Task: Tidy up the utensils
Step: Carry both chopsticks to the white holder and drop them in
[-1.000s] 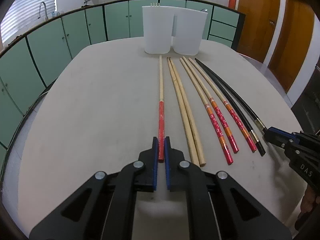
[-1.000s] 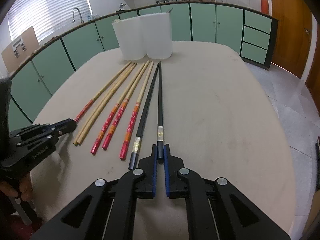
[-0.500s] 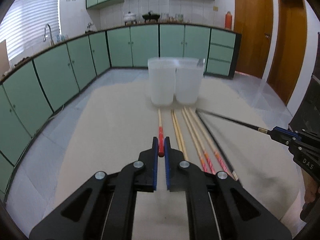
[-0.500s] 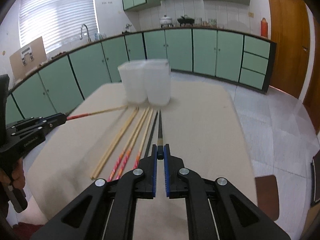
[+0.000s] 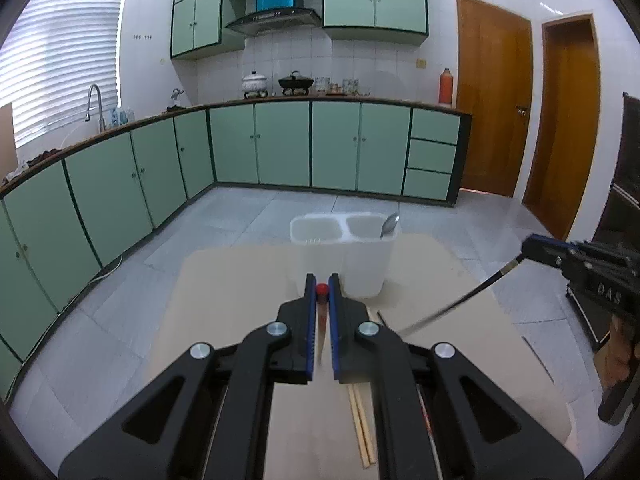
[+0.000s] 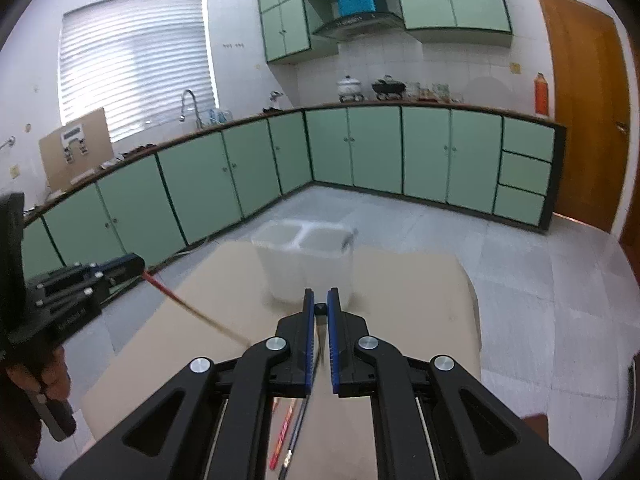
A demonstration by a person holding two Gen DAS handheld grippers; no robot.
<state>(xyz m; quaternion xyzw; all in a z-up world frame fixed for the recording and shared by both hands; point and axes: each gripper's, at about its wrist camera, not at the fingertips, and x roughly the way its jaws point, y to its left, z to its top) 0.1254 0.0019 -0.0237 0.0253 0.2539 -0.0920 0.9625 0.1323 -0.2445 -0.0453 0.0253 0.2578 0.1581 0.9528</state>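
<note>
My left gripper [image 5: 322,281] is shut on the red end of a red-and-wood chopstick [image 5: 321,290], which slants down and away over the table; the same chopstick [image 6: 181,303] shows in the right wrist view. My right gripper [image 6: 320,297] is shut on the end of a black chopstick [image 6: 320,309], whose shaft [image 5: 452,309] also slopes down toward the table. Both grippers hang high above the beige table [image 5: 224,312]. A white two-compartment holder [image 5: 340,258] stands at the table's far end, ahead of both grippers and lower than them.
A metal spoon [image 5: 390,225] leans in the holder's right compartment. Plain wooden chopsticks [image 5: 362,420], red-patterned ones [image 6: 285,432] and another black one [image 6: 297,428] lie on the table below. Green cabinets and a tiled floor surround the table. A person's hand [image 6: 52,376] grips the left tool.
Both grippers have risen from the table, each lifting its chopstick by the near end. The holder, seen side-on before, now shows its open top.
</note>
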